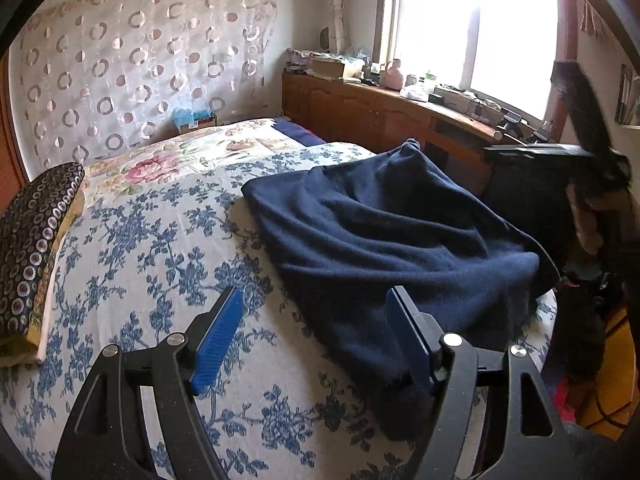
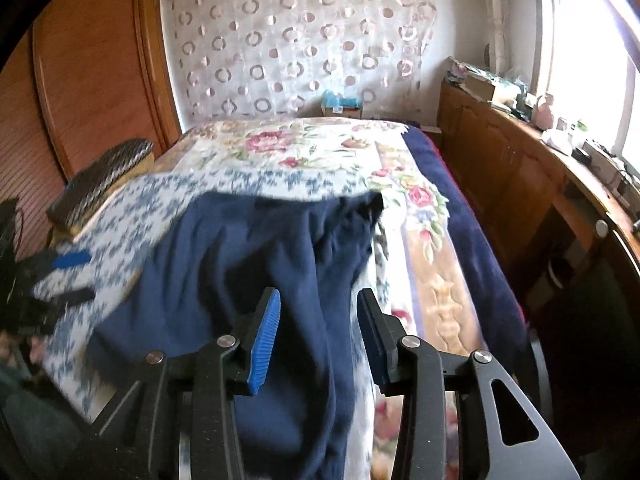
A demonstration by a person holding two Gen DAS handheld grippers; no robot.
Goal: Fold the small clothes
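A navy blue garment (image 1: 400,232) lies rumpled on the flower-print bedspread (image 1: 152,240), near the bed's right edge. My left gripper (image 1: 316,320) is open just short of the garment's near edge; its right finger (image 1: 408,332) overlaps the cloth and its left pad is over bare bedspread. In the right wrist view the same garment (image 2: 248,264) spreads under my right gripper (image 2: 318,320), which is open with cloth showing in the gap and neither pad pressing on it. The left gripper (image 2: 68,276) appears blurred at the left edge there.
A dark patterned cushion (image 1: 36,240) sits at the bed's left side. A wooden cabinet (image 1: 360,108) with clutter on top runs under the window on the right. A wooden wardrobe (image 2: 92,72) stands to the left, and a curtain with ring patterns (image 1: 132,60) hangs behind the bed.
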